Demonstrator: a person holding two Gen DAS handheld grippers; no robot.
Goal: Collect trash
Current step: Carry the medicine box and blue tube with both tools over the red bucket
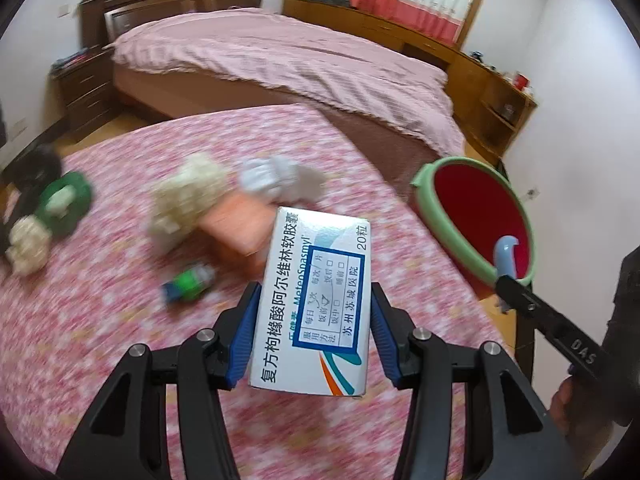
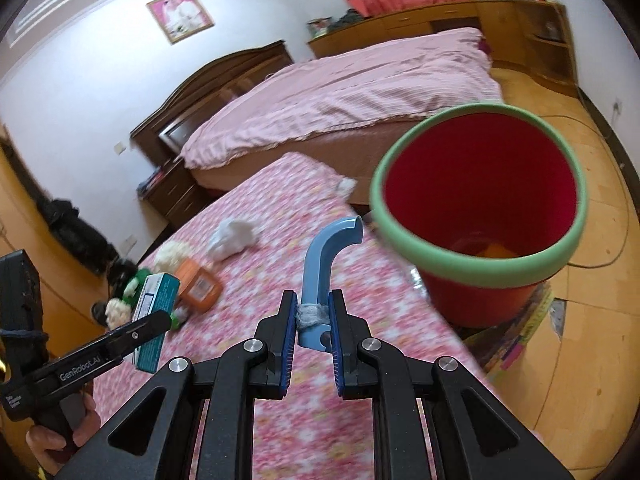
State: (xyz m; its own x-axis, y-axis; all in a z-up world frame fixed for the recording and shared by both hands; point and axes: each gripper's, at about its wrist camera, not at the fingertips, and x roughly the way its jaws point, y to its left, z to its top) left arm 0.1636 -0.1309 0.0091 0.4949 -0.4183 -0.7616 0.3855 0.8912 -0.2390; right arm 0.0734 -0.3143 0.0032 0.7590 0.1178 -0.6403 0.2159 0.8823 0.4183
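My left gripper (image 1: 314, 312) is shut on a white and blue medicine box (image 1: 316, 300) and holds it above the pink floral table (image 1: 120, 360). The box also shows in the right wrist view (image 2: 154, 312). My right gripper (image 2: 314, 320) is shut on a curved light-blue plastic piece (image 2: 326, 264), near the rim of a red bucket with a green rim (image 2: 480, 216). The bucket stands at the table's right edge (image 1: 480, 216), and the blue piece (image 1: 505, 254) shows at its rim.
On the table lie a crumpled white tissue (image 1: 276, 178), a cream fluffy lump (image 1: 188, 196), an orange box (image 1: 240, 228), a small green and blue bottle (image 1: 188, 284) and a green toy (image 1: 64, 204). A pink bed (image 1: 280, 60) stands behind.
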